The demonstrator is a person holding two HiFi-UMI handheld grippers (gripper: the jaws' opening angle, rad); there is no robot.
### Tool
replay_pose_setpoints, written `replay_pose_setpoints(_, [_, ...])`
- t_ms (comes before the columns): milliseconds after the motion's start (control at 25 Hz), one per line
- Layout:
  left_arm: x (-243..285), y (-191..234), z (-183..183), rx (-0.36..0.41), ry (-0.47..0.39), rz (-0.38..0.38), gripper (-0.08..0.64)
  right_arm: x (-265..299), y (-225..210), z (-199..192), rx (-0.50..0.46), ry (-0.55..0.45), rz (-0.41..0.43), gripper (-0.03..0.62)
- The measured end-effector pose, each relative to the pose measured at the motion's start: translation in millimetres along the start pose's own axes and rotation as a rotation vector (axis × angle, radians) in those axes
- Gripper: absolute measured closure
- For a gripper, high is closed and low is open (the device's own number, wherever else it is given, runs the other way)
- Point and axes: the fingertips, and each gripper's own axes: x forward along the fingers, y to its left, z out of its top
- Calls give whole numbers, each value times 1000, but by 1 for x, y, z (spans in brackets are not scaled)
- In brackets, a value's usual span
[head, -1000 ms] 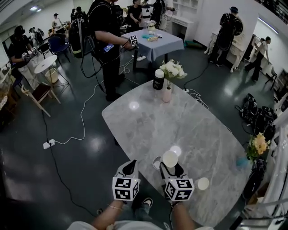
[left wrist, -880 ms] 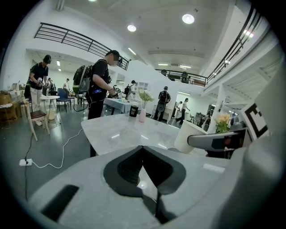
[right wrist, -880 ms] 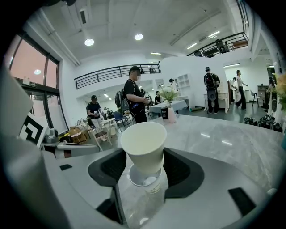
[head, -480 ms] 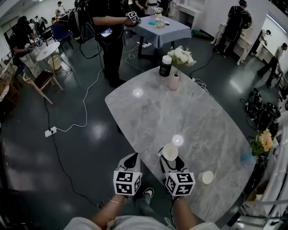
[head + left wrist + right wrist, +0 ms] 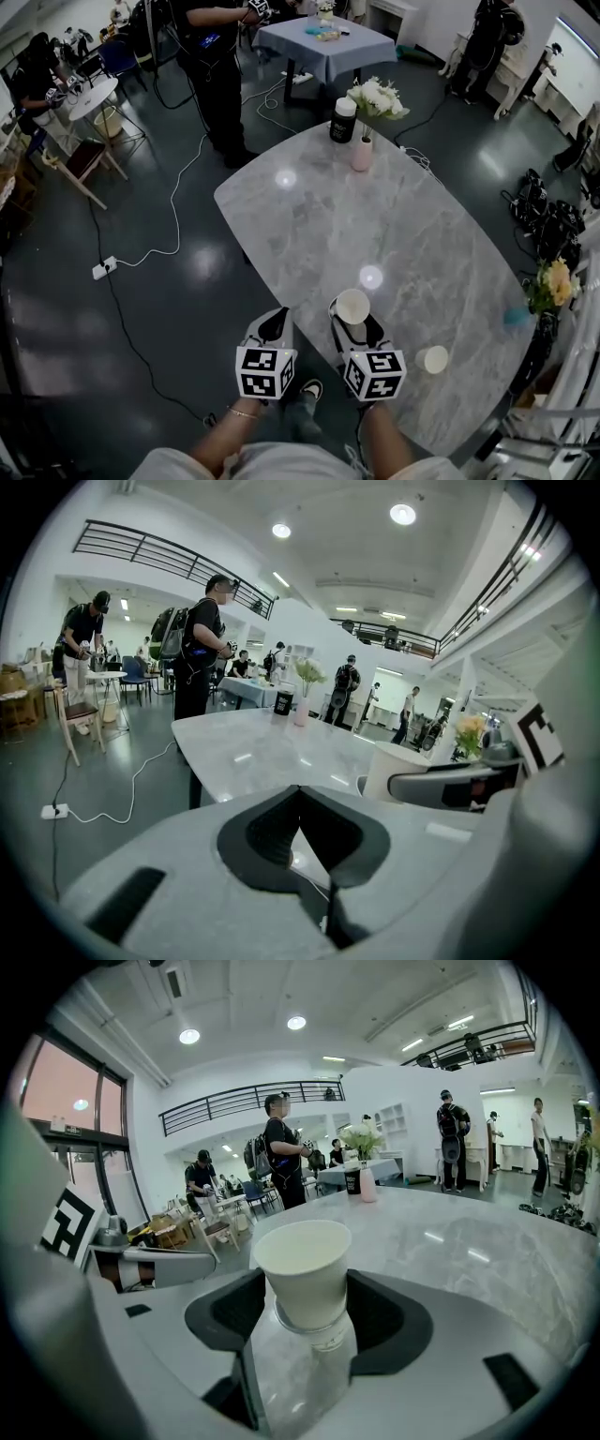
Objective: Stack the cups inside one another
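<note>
Open marble tabletop (image 5: 375, 225) stretches bare beyond the right tool (image 5: 353, 321), blocked only at the far end by a pink vase (image 5: 362, 155) of flowers and a black canister (image 5: 343, 120). A spare paper cup (image 5: 432, 359) stands near that tool's right side; a white cup (image 5: 352, 306) fills the gap between its jaws.

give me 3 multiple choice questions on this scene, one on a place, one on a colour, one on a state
1. The loose cup sits: A on the floor; B on the table, right of the right hand-held gripper; C beside the vase.
2. The vase is: A pink; B blue; C black.
3. The left hand-held gripper is: A holding a cup; B wide open; C shut, empty.
B: head view shows it there. A: pink below white flowers. C: its jaws meet on nothing.
</note>
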Motion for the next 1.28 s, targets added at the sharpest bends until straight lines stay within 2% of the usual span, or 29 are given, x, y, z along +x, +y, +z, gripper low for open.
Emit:
replay_pose_setpoints(400, [6,-3,-4,1,11,-12,565,-4,-9,-9,18,15,-38,328])
replay_pose_setpoints(1040, [17,-19,11,40,13,-65,565,-22,-35,12,98,-77,-126,336])
replay_pose_setpoints(1160, [20,-25,18,54,9,-87,565,-29,-41,20,106,-102,-157,358])
replay_pose_setpoints(1280, [26,-33,30,73,-1,-117,565,-38,-53,30,116,-134,-208,424])
